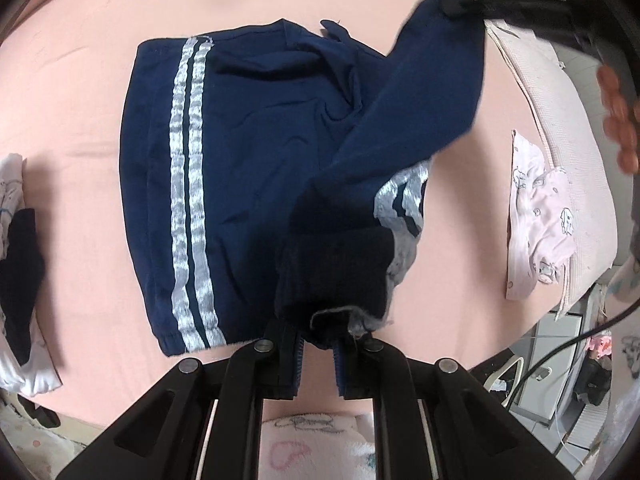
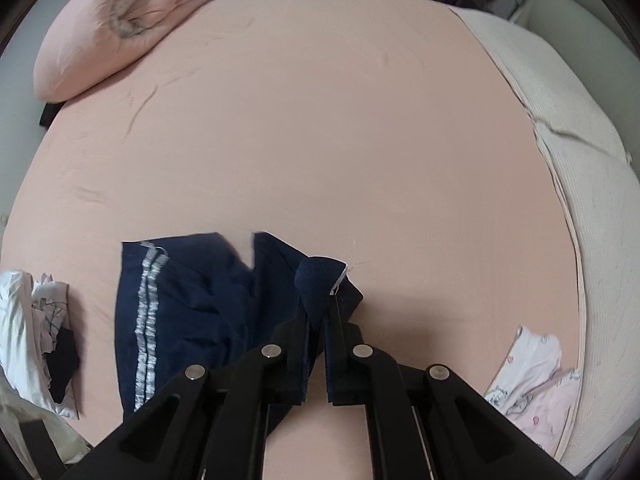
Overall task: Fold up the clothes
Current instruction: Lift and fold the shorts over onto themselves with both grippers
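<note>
A navy garment (image 1: 240, 168) with paired silver stripes lies partly folded on the pink bed sheet (image 1: 80, 80). My left gripper (image 1: 318, 344) is shut on its dark ribbed hem, near the bottom of the left wrist view. A flap of the fabric rises to the upper right, where my right gripper (image 1: 472, 0) is shut on its far corner. In the right wrist view the right gripper (image 2: 320, 320) pinches a navy fold with a white edge, held above the rest of the garment (image 2: 192, 300).
A pile of white and dark clothes (image 2: 36, 328) lies at the bed's left edge. A pink printed cloth (image 2: 532, 384) lies at the right by the cream mattress border (image 2: 580, 200). A pink pillow (image 2: 112, 28) rests at the far left. A person's hand (image 1: 620, 120) shows at the right.
</note>
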`<action>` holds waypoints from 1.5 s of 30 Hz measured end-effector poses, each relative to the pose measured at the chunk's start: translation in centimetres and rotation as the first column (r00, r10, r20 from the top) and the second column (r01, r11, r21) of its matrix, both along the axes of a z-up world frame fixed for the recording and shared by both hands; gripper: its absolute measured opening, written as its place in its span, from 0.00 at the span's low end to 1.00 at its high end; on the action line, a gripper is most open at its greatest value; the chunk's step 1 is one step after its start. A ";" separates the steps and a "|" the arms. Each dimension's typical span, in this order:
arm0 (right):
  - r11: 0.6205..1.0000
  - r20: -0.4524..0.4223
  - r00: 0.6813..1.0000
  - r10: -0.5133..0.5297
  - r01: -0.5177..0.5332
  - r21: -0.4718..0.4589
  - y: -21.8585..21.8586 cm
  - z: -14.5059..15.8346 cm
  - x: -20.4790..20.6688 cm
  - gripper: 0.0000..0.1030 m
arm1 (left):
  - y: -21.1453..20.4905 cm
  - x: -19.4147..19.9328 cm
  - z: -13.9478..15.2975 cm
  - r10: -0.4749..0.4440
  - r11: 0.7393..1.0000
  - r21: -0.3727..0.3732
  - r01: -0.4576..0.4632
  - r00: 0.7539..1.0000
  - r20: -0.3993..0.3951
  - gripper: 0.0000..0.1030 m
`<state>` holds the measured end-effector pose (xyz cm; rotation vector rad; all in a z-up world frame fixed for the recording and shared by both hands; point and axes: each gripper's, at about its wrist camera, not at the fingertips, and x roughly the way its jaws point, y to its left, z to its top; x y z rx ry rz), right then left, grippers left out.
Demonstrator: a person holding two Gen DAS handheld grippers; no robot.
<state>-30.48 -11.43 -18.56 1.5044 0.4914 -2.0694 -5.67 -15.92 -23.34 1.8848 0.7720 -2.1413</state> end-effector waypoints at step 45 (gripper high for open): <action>0.900 0.064 0.899 0.434 -0.436 0.019 -21.6 0.0 9.3 0.04 | -7.0 11.5 -0.7 0.356 0.934 -0.006 -0.358 0.927 0.121 0.10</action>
